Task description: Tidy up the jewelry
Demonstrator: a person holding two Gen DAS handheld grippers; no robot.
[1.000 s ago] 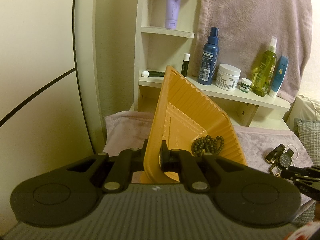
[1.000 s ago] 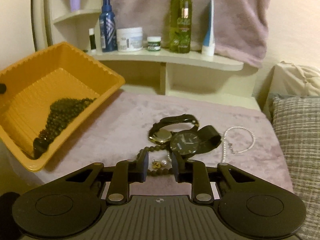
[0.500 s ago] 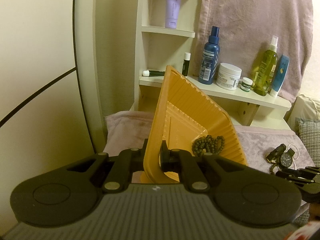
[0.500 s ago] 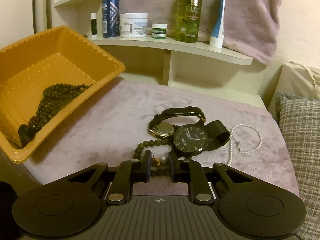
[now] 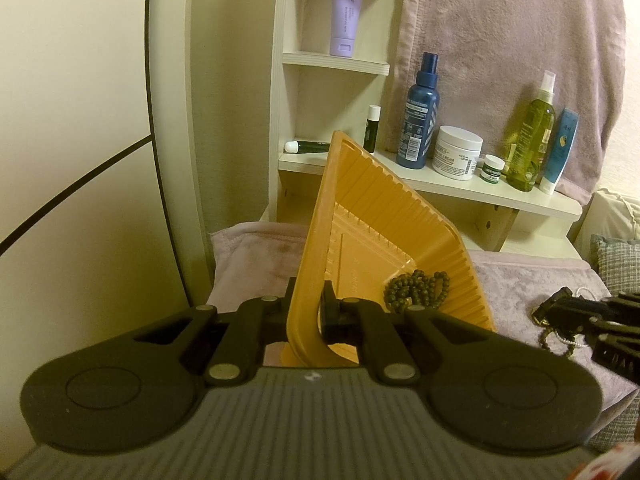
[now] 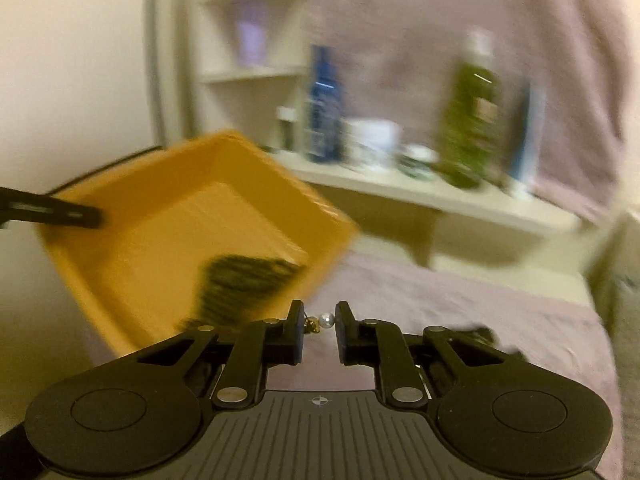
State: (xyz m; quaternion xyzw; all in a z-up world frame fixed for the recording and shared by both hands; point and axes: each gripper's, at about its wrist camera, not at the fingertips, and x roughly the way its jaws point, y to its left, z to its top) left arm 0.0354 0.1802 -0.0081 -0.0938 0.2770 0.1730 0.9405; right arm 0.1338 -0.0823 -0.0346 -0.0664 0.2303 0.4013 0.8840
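My left gripper (image 5: 307,312) is shut on the near rim of an orange plastic tray (image 5: 384,232) and holds it tilted. A dark bead bracelet (image 5: 416,288) lies in the tray's low corner. In the blurred right wrist view my right gripper (image 6: 319,322) is shut on a small pearl earring (image 6: 325,320), lifted above the pink cloth beside the tray (image 6: 168,232). In the left wrist view the right gripper's fingers (image 5: 608,320) show at the right edge over the watches and beads (image 5: 560,316) on the cloth.
A white shelf (image 5: 460,188) behind holds a blue bottle (image 5: 418,120), a cream jar (image 5: 458,152), a green spray bottle (image 5: 530,140) and a blue tube (image 5: 560,152). A pink towel (image 5: 520,40) hangs behind. A grey cushion (image 5: 616,264) lies at right.
My right gripper has closed on the pearl earring, lifted it off the cloth and swung left toward the tray. The left gripper and the tray have stayed put.
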